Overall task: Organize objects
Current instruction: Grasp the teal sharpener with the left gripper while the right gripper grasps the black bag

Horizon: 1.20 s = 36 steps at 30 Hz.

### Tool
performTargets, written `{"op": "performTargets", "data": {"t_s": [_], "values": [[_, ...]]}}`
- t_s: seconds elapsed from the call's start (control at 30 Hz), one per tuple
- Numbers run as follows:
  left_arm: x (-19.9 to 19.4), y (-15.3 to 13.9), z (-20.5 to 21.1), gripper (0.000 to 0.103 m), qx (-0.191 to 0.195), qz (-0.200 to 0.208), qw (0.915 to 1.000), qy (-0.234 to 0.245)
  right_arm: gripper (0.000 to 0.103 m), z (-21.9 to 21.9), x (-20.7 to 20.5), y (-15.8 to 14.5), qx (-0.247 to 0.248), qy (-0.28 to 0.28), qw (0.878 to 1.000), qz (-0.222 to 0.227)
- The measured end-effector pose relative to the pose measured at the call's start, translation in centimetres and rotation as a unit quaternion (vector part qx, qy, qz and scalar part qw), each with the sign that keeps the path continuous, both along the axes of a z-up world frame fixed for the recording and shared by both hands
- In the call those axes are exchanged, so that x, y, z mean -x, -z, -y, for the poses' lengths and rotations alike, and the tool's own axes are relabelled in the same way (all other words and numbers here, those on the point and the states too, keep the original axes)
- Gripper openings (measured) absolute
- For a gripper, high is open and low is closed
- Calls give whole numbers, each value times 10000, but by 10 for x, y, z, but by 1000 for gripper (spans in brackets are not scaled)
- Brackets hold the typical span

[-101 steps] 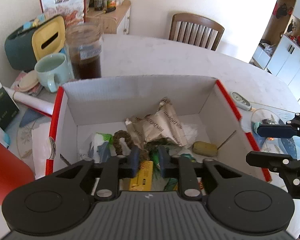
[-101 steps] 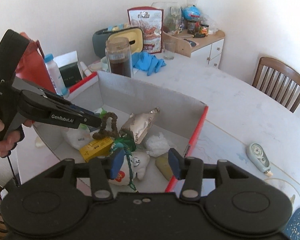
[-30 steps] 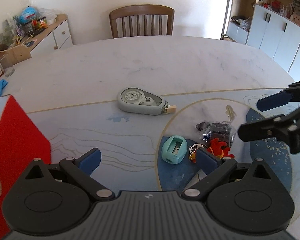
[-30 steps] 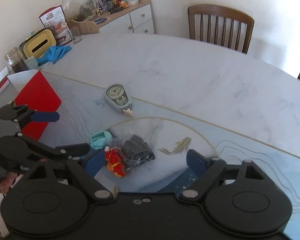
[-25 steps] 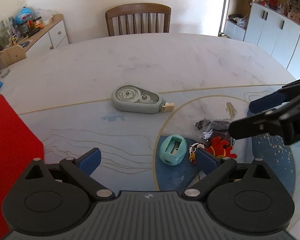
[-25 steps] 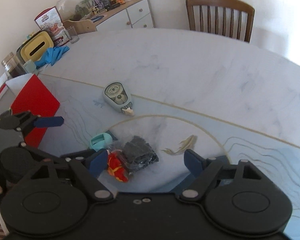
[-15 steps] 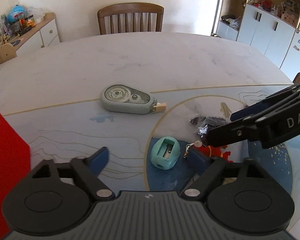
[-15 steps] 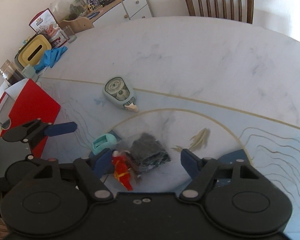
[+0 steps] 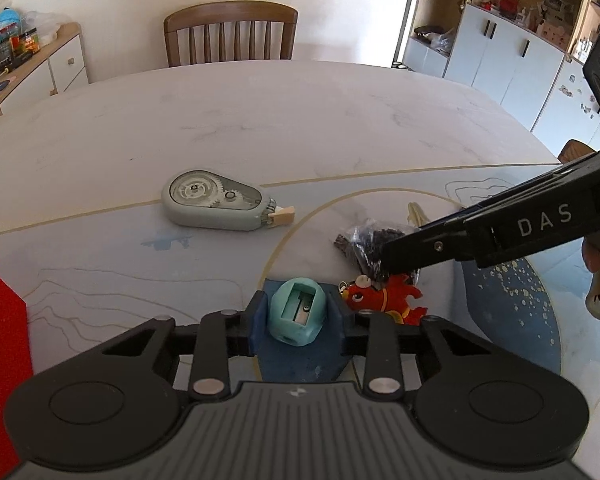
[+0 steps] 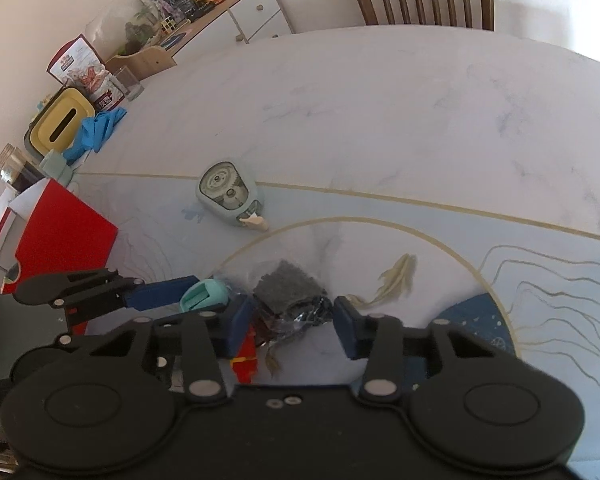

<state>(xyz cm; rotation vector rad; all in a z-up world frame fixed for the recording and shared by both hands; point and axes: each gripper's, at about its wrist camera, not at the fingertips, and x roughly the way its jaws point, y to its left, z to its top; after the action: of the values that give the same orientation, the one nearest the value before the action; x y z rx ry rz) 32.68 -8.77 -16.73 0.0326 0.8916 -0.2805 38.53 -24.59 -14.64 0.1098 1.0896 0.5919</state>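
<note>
A teal pencil sharpener (image 9: 298,310) lies on the blue patch of the table mat. My left gripper (image 9: 298,316) is closing, and both blue pads touch its sides. A clear bag of dark pieces (image 10: 290,296) lies just to its right. My right gripper (image 10: 292,326) is closing around the bag, with its pads against the crumpled plastic. In the left wrist view the right gripper's fingers (image 9: 420,246) cover part of the bag (image 9: 364,240). A red fish charm (image 9: 384,296) lies between the sharpener and the bag, held by neither gripper.
A grey-green correction tape dispenser (image 9: 216,200) lies further back on the mat. A red-sided box (image 10: 60,236) stands at the left. A wooden chair (image 9: 230,34) is at the table's far edge. Jars, a mug and blue gloves (image 10: 98,130) crowd the far left.
Both pairs of jaws have narrowed from wide open. The left pads have come in onto the sharpener. The right gripper has sunk a little and drawn in on the bag.
</note>
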Motion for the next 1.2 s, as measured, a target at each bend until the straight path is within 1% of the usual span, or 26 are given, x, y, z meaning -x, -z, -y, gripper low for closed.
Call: {"op": "performTargets", "data": {"t_s": [0.03,0.17,0.23,0.3,0.57,0.87,0.97,1.07,1.2], "values": [[0,-1,0,31,-4,-1,10000,-9,30,0,1,-2,15,19,10000,33],[2,-4,-2,31,-21,-19,10000,-78,25,-2,7,-4,189,105,9996,167],[4,-7,-5,31,8,-23,9999,-130,19,-2,10,-7,234,134,9993,249],[6,-11,-6,31,1,-2,9998,-186,18,-2,14,-12,235,148,9990,345],[21,-33,-13,31,121,45,9994,-334,17,-2,40,-41,271,-11,9968,754],[49,-68,-29,31,322,149,9975,-604,17,-9,76,-77,295,-206,9930,1129],[59,-79,-36,31,382,195,9968,-681,17,-14,87,-88,312,-296,9911,1260],[73,-89,-45,31,450,288,9955,-783,17,-22,98,-99,284,-410,9904,1291],[92,-101,-64,31,541,367,9933,-955,17,-39,113,-115,288,-633,9872,1432]]}}
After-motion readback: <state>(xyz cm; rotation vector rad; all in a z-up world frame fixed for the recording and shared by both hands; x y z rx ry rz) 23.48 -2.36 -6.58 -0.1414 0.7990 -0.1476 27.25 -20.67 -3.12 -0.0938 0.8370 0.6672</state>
